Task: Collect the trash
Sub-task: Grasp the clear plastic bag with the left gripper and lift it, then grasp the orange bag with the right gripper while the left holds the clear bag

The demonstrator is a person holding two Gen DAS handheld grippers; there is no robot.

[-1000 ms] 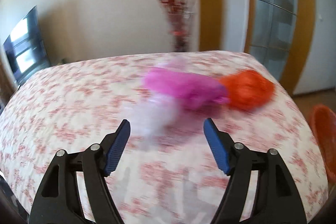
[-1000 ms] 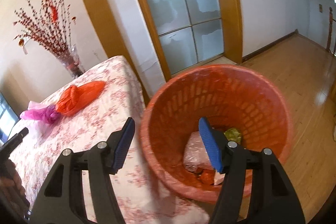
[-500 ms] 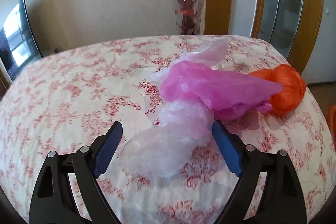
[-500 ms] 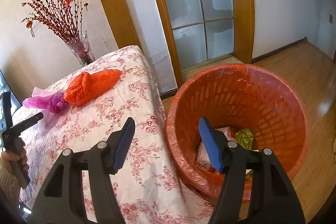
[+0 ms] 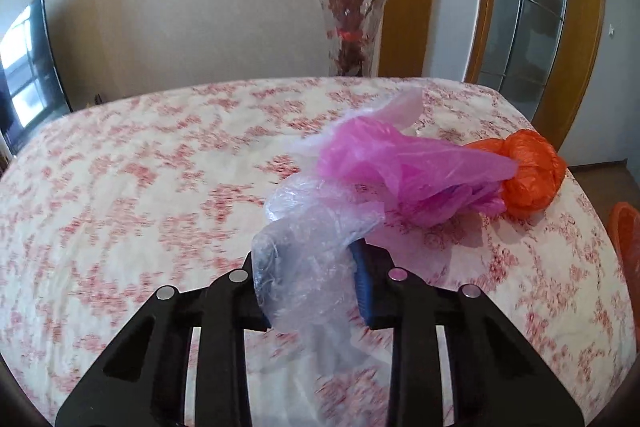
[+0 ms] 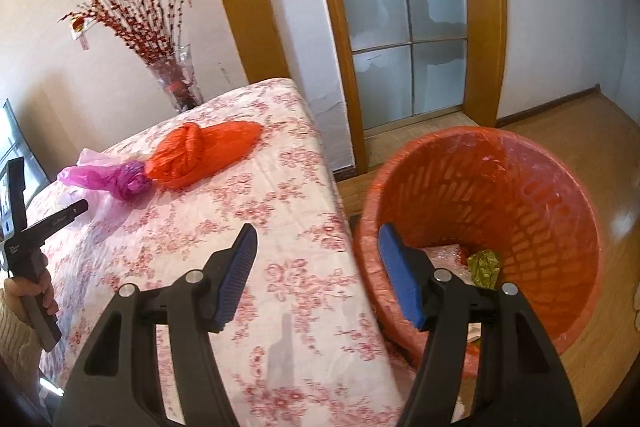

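Clear crinkled film (image 5: pixel 312 259) is pinched in the left gripper (image 5: pixel 310 287), whose fingers have just closed on it above the counter (image 5: pixel 120 187), so the step in hand looks like the pick-up, and next comes a lift and a carry over the counter's right edge to the bin (image 6: pixel 500 195) on the floor. The right gripper (image 6: pixel 320 271) hangs with fingers apart and nothing between them, near that edge beside the bin. Farther back the pink bag (image 5: pixel 404 163) and orange bag (image 5: pixel 528 179) lie touching near the far right corner, with bare cloth all round.
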